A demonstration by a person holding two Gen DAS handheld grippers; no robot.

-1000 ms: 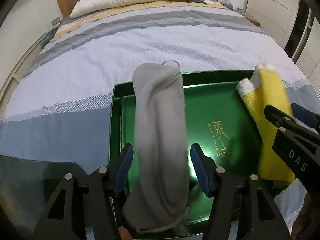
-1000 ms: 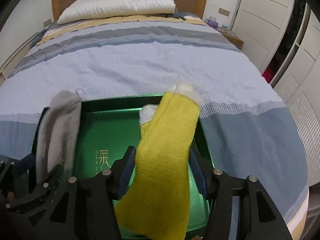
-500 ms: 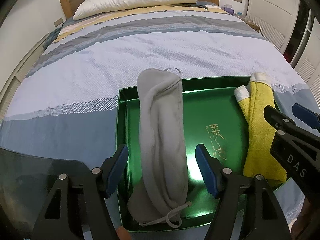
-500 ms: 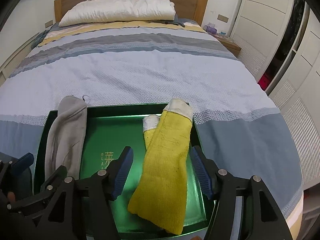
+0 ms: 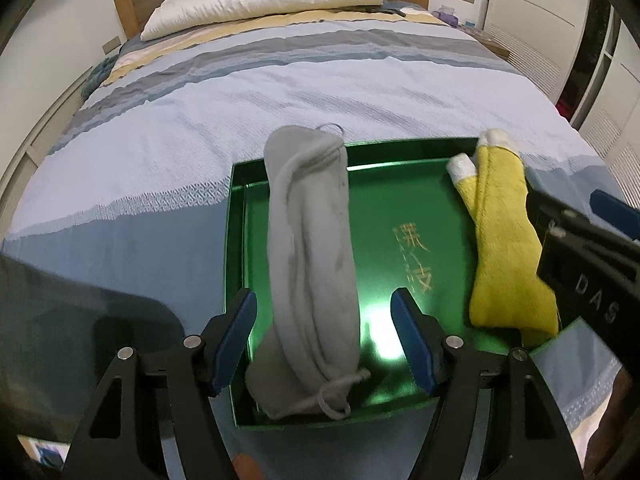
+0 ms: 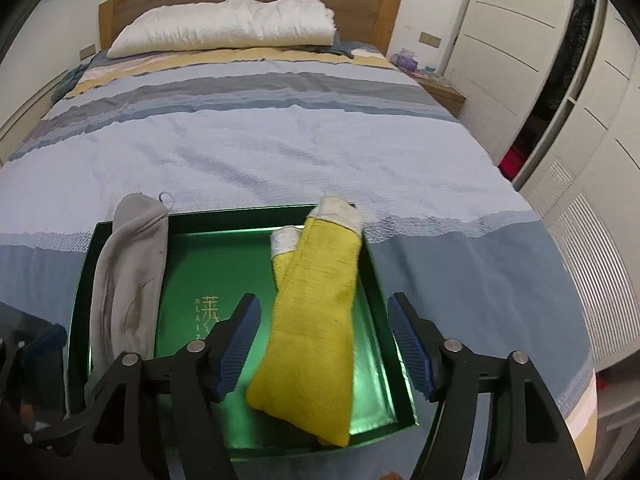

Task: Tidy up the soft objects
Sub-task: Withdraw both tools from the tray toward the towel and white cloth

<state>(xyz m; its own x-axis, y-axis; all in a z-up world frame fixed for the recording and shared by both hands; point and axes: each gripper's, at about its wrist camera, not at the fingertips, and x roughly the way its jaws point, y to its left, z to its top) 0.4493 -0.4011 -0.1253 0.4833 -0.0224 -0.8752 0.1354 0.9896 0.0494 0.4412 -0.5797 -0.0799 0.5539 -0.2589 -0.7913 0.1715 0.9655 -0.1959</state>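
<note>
Two risks were noted: the grey pouch [image 5: 310, 256] and yellow socks [image 6: 316, 320] overhung the green tray's [image 6: 384, 292] far rim and could slide out if nudged. Left gripper [image 5: 324, 336] stood apart; right gripper [image 6: 324, 340] was opening, both pad sets clear of the limp, folded fabric.

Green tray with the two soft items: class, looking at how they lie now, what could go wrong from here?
1. The grey pouch drapes over the far rim of the green tray; a nudge might tip it onto the bedspread.
2. Its drawstring loop lies beside the open left gripper and could snag.
3. The yellow socks overhang the far rim between the opening jaws of the right gripper, unpressed; they may slide.
</note>
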